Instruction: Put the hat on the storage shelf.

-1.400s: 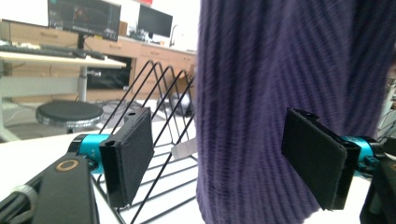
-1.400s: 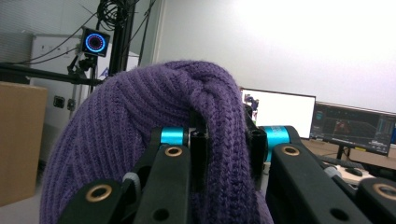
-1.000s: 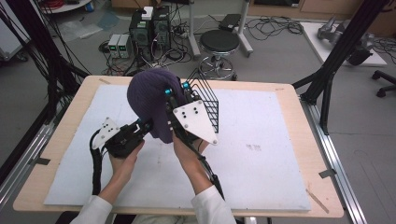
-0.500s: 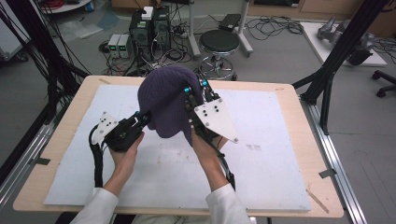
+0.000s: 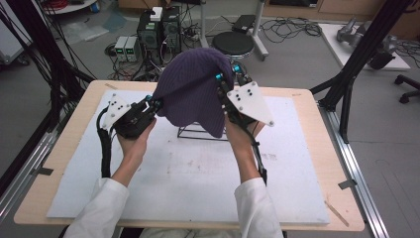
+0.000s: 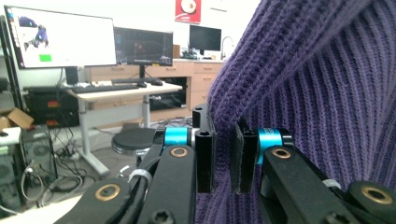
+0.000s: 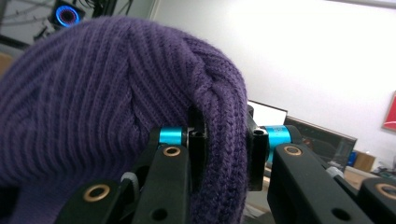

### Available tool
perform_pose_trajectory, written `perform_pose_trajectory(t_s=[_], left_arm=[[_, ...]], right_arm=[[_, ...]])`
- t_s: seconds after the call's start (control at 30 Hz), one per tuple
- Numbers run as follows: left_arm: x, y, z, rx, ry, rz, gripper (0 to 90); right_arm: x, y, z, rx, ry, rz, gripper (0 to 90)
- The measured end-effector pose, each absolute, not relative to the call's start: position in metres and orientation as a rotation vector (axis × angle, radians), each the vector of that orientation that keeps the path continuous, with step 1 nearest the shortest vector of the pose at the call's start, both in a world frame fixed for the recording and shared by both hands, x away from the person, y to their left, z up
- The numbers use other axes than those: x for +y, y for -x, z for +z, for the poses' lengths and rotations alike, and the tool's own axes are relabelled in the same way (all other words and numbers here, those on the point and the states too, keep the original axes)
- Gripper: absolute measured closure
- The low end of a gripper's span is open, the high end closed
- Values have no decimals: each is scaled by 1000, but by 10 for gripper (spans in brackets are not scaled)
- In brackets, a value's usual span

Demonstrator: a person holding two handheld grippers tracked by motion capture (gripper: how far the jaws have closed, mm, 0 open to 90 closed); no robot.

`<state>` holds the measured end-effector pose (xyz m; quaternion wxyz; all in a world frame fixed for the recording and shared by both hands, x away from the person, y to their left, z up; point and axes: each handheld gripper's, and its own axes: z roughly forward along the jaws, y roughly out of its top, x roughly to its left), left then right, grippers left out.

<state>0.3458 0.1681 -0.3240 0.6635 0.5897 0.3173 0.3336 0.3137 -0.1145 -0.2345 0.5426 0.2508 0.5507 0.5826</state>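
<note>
A purple knit hat (image 5: 195, 91) is held up in the air between the two grippers, above the middle of the table (image 5: 307, 148). One edge of the hat is pinched by the left gripper (image 5: 154, 103) at about 9 o'clock. The other edge is pinched by the right gripper (image 5: 224, 79) at about 3 o'clock. In the left gripper view, a fold of the hat (image 6: 317, 102) is squeezed between the two black jaws. In the right gripper view, a thick fold of the hat (image 7: 116, 107) is squeezed the same way.

A second ago the hat was held lower, close over a black wire rack (image 5: 198, 133). Now the hat has been lifted higher and pulled wider, and the hands have been moved apart. The foot of the rack can be seen on the white mat (image 5: 188, 188), just under the hat, toward 6 o'clock of it.

The hat seems to have been taken off the rack, or to be nearly free of it. The hat looks stretched open, so it could next be carried away or laid down flat. Both edges must be kept pinched, or the hat may slip and drop on one side.
</note>
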Motion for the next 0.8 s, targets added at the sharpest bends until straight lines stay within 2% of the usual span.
perform_pose_trajectory(t_s=[0.27, 0.67, 0.7, 0.8], left_arm=[[154, -364, -303, 703, -1330, 811, 820], [146, -388, -292, 714, -1306, 791, 822], [147, -393, -290, 718, -1270, 750, 823], [147, -395, -289, 722, -1250, 746, 823]], right_arm=[[-131, -343, -214, 1342, -614, 1292, 760], [-140, -375, -208, 1334, -636, 1241, 755], [-139, -377, -208, 1325, -635, 1237, 755], [-137, -382, -205, 1320, -639, 1233, 755]])
